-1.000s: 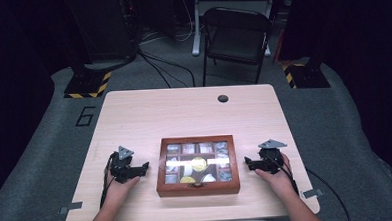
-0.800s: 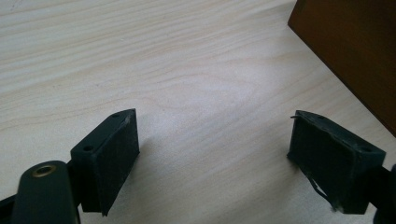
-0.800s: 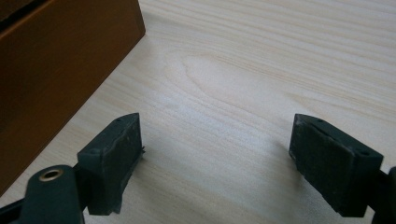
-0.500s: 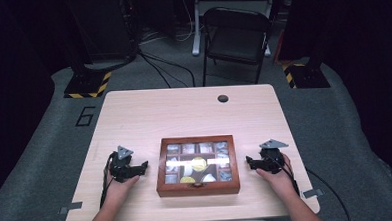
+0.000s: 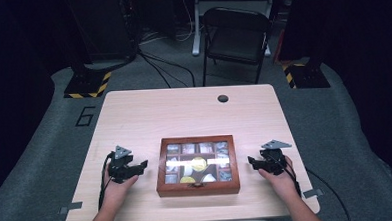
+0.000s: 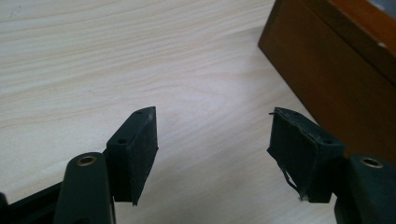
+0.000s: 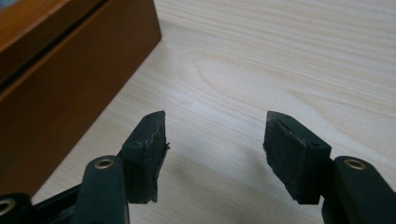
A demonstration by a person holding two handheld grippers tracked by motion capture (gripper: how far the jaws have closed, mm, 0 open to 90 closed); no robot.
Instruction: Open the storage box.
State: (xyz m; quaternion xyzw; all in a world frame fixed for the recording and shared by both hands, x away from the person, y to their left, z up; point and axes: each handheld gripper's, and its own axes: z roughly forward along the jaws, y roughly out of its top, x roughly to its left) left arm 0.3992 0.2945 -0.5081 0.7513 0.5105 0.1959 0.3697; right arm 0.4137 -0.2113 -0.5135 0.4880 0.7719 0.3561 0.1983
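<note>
Wooden box [image 5: 197,165] sits at the near middle of the table [image 5: 184,111], lid down, clasp side toward the person. The lid is a glass pane in a wood frame; small compartments show through it, with something round and yellow in the middle one (glare hides the rest).

Left gripper [image 5: 142,165] rests on the table just beside the box's left wall, pointing at it. Right gripper [image 5: 251,161] mirrors it on the right. Neither touches the box.

Jaws: both pairs have just been closing, yet they stand apart with bare tabletop between them and nothing in the gap. In the left gripper view the box's side wall [image 6: 336,74] lies ahead and to the right of the pads [image 6: 140,149]; in the right gripper view it lies ahead and to the left [image 7: 70,84].

Handling, as judgement:
- Stiff, solid wood; likely some weight, so a two-sided lift looks safer than one.
- Varnished walls may be slippery against rubber pads.
- Glass top is the fragile part; keep the pads off it.
- Loose contents could shift if tipped.
- Best holds: the lid's front edge near the clasp [image 5: 197,184] for opening, or the two side walls low down for carrying.
</note>
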